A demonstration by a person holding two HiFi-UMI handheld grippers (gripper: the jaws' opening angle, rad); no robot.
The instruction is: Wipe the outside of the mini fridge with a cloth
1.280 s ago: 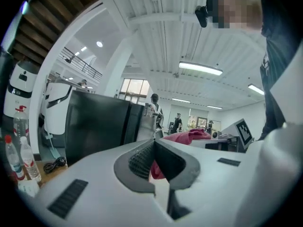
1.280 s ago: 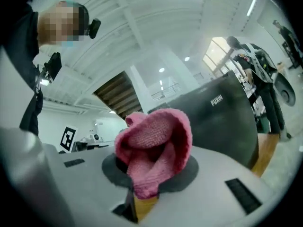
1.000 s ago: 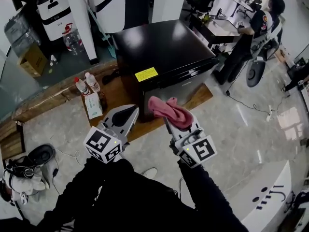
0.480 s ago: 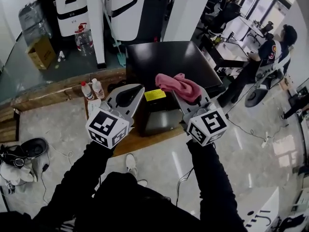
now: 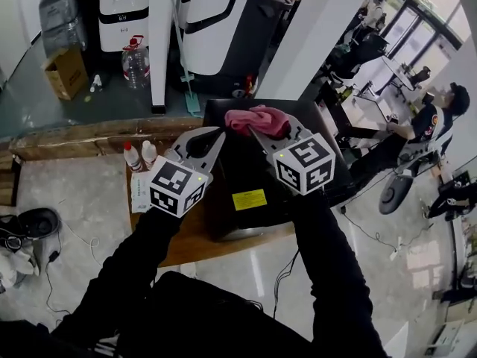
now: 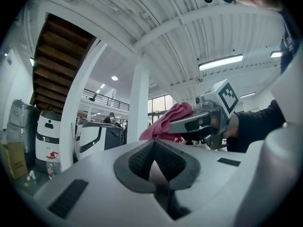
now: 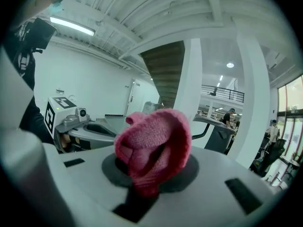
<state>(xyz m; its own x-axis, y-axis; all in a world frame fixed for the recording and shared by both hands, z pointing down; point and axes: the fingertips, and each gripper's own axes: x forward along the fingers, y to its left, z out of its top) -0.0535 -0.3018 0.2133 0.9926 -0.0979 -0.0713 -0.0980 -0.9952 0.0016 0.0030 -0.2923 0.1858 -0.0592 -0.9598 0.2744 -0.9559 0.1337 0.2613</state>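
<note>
Cloth [image 7: 154, 148] is the thing to judge: pink, knitted, soft and light, it bunches into a loose fold and will likely drape and drag rather than slide. It probably wants pinching at one gathered edge, with most of the fabric left free to press flat on the mini fridge [image 5: 246, 166]. The right gripper [image 5: 262, 129] has it that way, jaws closed on the lower fold while the rest puffs out beyond them. It hangs over the fridge's far top edge; contact with the black top cannot be made out. The left gripper [image 5: 203, 142] is over the fridge's left side, just beside the right one, jaws brought together with nothing between them. Both forearms [image 5: 320, 237] reach forward over the fridge's front, marker cubes [image 5: 177, 189] facing up. The fridge's glossy shell looks hard and slick; wiping seems not yet begun.
</note>
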